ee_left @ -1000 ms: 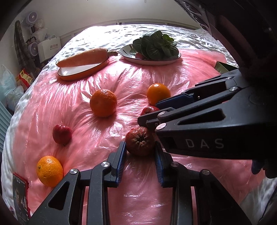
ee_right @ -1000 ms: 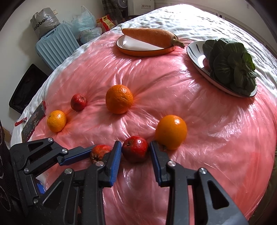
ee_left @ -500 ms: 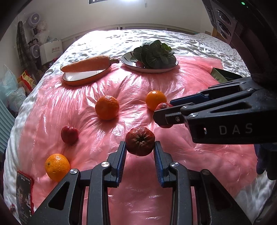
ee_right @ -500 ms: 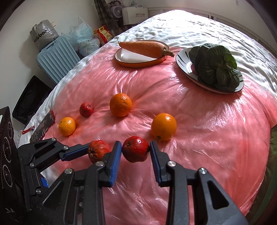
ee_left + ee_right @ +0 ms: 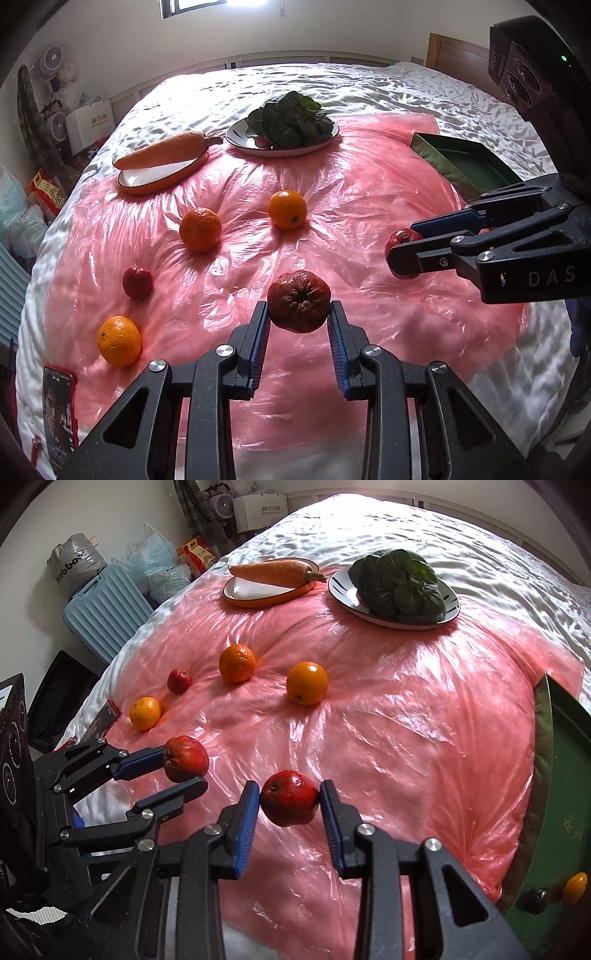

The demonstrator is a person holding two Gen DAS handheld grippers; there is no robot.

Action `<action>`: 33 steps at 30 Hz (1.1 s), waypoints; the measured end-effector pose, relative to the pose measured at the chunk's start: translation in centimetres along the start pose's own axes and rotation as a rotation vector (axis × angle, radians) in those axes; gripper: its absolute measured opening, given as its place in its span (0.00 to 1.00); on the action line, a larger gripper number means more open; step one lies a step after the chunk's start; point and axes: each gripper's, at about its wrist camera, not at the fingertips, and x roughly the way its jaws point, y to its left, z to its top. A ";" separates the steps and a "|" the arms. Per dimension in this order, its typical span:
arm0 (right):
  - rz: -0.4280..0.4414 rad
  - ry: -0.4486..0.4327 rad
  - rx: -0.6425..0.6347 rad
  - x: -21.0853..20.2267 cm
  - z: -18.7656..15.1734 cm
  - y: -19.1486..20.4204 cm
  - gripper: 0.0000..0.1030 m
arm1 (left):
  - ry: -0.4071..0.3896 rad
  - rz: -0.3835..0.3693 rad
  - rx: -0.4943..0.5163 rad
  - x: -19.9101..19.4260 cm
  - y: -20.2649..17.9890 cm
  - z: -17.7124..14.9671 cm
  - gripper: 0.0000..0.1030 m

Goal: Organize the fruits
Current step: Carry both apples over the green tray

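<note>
My left gripper point(image 5: 298, 325) is shut on a wrinkled dark red apple point(image 5: 299, 301) and holds it above the pink plastic sheet point(image 5: 332, 206). My right gripper point(image 5: 290, 805) is shut on a shiny red apple point(image 5: 290, 802), also in the air. The right gripper shows in the left wrist view point(image 5: 406, 251), and the left gripper in the right wrist view point(image 5: 177, 771). Three oranges point(image 5: 200, 229) point(image 5: 287, 209) point(image 5: 119, 340) and a small red apple point(image 5: 137, 282) lie on the sheet. A green tray point(image 5: 461, 162) sits at the right edge.
An orange plate with a carrot point(image 5: 159, 155) and a plate of leafy greens point(image 5: 288, 122) stand at the back. A phone point(image 5: 57, 406) lies at the front left. The green tray point(image 5: 561, 812) holds a small orange fruit point(image 5: 574, 886) and a dark one point(image 5: 537, 899). A blue suitcase point(image 5: 103, 609) stands beside the bed.
Both grippers have lifted their apples off the sheet and pulled back. The right gripper has moved to the right toward the green tray.
</note>
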 end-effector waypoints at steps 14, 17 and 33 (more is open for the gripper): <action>-0.134 0.035 0.163 -7.9 -8.2 -6.0 0.27 | 0.018 -0.250 0.184 -2.0 -11.9 0.6 0.26; -0.181 0.034 0.205 -9.9 -9.7 -8.1 0.27 | 0.015 -0.315 0.223 -2.1 -14.7 1.5 0.26; -0.407 -0.049 0.340 -14.8 -12.0 -21.1 0.27 | -0.023 -0.379 0.263 3.1 -23.6 8.4 0.26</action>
